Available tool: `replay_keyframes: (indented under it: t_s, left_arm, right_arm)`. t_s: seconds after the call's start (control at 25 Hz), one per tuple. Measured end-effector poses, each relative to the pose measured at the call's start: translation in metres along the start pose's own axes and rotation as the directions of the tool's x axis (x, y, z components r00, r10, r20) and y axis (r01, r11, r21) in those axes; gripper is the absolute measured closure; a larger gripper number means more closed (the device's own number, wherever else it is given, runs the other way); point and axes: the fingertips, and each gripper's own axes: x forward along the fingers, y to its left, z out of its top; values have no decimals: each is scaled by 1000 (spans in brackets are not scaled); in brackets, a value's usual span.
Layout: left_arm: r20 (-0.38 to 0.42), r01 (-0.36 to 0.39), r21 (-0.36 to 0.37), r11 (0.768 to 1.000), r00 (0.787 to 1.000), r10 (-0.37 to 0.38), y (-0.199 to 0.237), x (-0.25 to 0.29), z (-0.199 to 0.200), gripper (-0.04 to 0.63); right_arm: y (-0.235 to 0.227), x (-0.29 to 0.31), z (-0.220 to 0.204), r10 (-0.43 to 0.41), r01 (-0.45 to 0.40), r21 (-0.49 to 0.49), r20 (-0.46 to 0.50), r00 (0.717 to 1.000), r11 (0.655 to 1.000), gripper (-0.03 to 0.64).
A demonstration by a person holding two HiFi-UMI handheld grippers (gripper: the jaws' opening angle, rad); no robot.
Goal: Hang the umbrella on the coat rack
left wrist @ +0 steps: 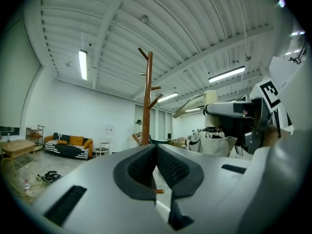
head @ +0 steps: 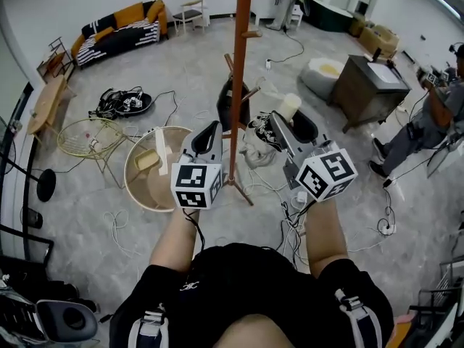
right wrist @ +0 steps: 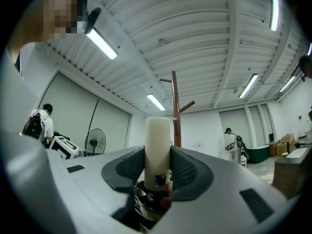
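The coat rack is a tall brown wooden pole with short pegs, standing just ahead between my two grippers; it also shows in the left gripper view and the right gripper view. My right gripper is shut on the umbrella's cream cylindrical handle, which stands upright between the pads. The folded pale canopy hangs under that gripper. My left gripper is shut, nothing between its pads, to the left of the pole.
A dark thing hangs low on the rack. A round beige tub and a wire chair stand to the left. Cables trail over the floor. A dark desk and a person are at the right, a sofa far back.
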Motion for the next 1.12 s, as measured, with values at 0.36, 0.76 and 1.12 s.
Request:
replay_keyframes:
  t_s: [0.36, 0.76, 1.12]
  left_arm:
    - [-34, -21, -31, 999, 999, 20, 54, 64, -4, 578]
    - [-16, -96, 11, 995, 995, 96, 78, 79, 1, 578]
    - [-23, -158, -5, 987, 987, 158, 87, 88, -6, 578]
  right_arm:
    - [-44, 67, 48, 93, -95, 34, 70, 993, 995, 445]
    - [-60, 107, 102, 245, -269, 128, 174, 954, 955, 443]
    - [-87, 122, 69, 244, -260, 150, 116, 963, 954, 443]
